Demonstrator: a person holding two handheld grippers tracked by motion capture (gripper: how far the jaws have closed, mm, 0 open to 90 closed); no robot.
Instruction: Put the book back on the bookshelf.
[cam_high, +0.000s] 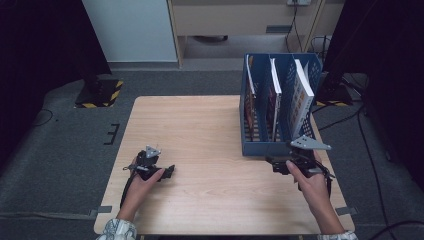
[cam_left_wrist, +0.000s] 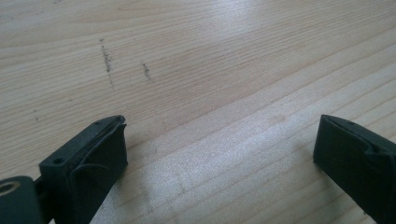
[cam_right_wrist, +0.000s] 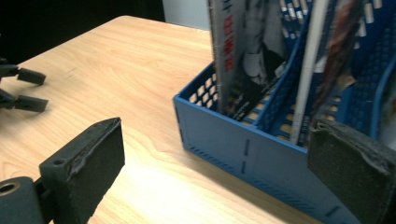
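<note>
A blue file rack (cam_high: 265, 148) with three slots stands at the table's right side. Each slot holds an upright book or magazine: one with red lettering (cam_right_wrist: 229, 56) in the left slot, a thin one (cam_high: 275, 92) in the middle, a white-edged book (cam_high: 302, 92) leaning in the right. My right gripper (cam_high: 276, 164) is open just in front of the rack's near wall (cam_right_wrist: 224, 144), with nothing between its pads. My left gripper (cam_high: 169, 171) rests open on the table's left front part, its jaws spread over bare wood (cam_left_wrist: 223, 123). In the right gripper view the left gripper (cam_right_wrist: 39, 89) appears at the far left edge.
The light wooden table (cam_high: 200, 130) has faint dark scuff marks (cam_left_wrist: 107, 60) near the left gripper. Grey carpet surrounds it. A stand base with yellow-black stripes (cam_high: 100, 92) sits on the floor at far left, and cables (cam_high: 345, 120) trail at right.
</note>
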